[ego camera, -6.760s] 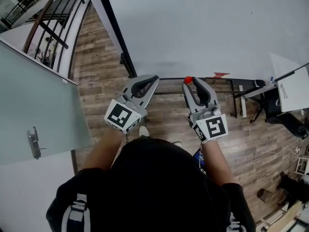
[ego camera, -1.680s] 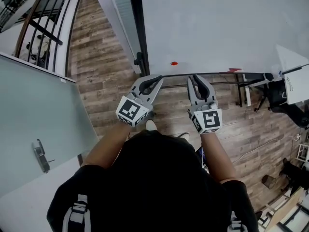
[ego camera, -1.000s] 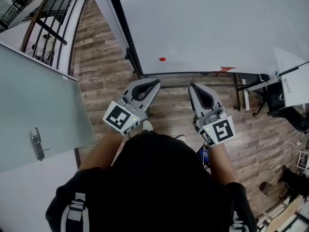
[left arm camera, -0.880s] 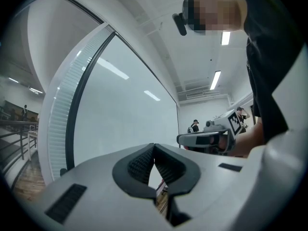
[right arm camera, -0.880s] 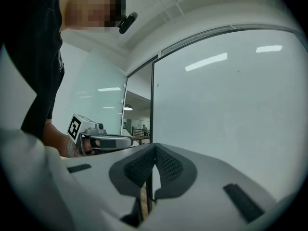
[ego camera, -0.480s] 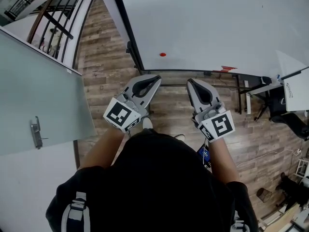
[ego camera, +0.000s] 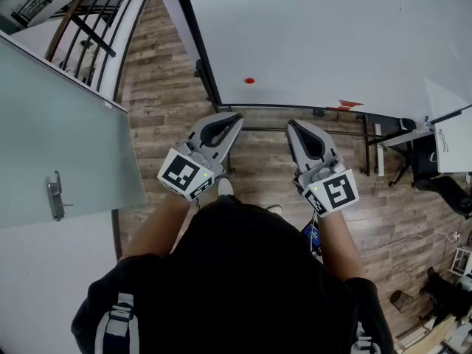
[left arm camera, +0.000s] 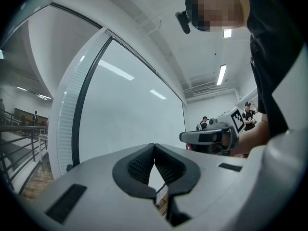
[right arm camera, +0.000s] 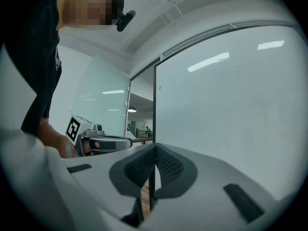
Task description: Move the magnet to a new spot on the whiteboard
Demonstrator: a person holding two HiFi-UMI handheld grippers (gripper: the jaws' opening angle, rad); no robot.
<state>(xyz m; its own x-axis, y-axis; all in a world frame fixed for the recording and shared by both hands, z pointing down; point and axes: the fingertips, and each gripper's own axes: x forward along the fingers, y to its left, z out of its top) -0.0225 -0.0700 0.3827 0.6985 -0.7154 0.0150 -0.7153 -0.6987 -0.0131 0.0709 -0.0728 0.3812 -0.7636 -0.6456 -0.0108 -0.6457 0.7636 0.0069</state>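
One large white whiteboard with a dark frame fills the upper right of the head view, standing upright over a brown wood-plank floor. To the left of it stands a wide frosted glass panel with a metal handle, and beyond that a dark metal railing runs along the top left corner. The person in a black shirt faces the board's lower left corner and holds both tools level, side by side and short of the board. The left grey two-jaw gripper, with its black-and-white marker cube near the wrist, has its ribbed black pads pressed together at the tips in its own view, with nothing between them. The right grey two-jaw gripper, carrying its own marker cube, is likewise fully closed and empty, its pads meeting in a thin line in the right gripper view. Each gripper shows at the side of the other's view. The small round red magnet sits on the whiteboard's face near its lower left corner, just above the bottom frame. It lies ahead of the gap between the two grippers, somewhat nearer the left one's tip, and clearly apart from both.
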